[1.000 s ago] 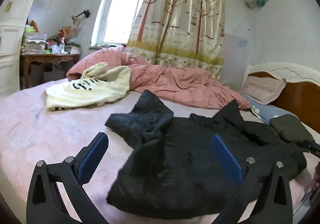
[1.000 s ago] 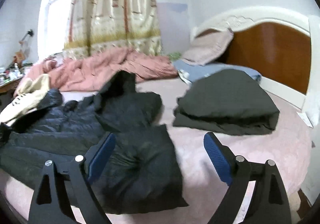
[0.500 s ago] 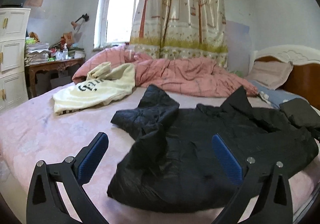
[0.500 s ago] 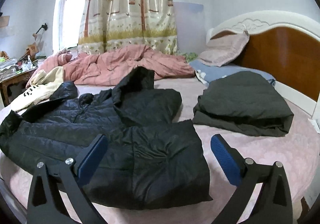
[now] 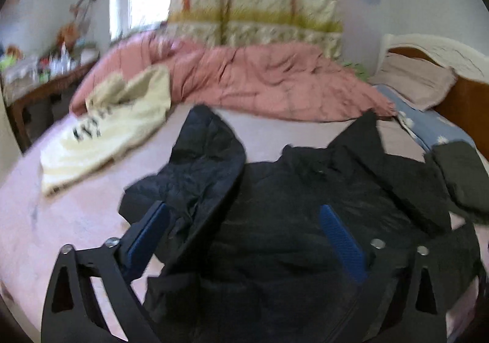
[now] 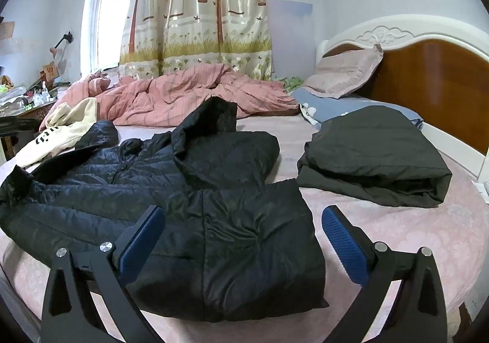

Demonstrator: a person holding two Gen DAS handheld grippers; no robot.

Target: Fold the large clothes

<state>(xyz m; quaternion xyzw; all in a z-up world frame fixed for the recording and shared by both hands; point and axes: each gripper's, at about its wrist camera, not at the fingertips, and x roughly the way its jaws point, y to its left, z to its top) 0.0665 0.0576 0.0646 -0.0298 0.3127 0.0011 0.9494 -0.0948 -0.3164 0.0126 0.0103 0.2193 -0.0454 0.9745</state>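
Your left gripper (image 5: 244, 239) and right gripper (image 6: 243, 234) both hang spread wide, grasping nothing, above one black jacket (image 6: 171, 190) spread on the bed (image 6: 412, 230). One folded dark garment (image 6: 373, 156) lies beside it; one cream sweatshirt (image 6: 64, 129) farther back.

Left view blurred; black jacket (image 5: 275, 220) hem cut off below.

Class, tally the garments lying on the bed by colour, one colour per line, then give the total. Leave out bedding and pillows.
Black: 1, the puffer jacket
Dark olive-grey: 1, the folded garment
Cream: 1, the lettered sweatshirt
Total: 3
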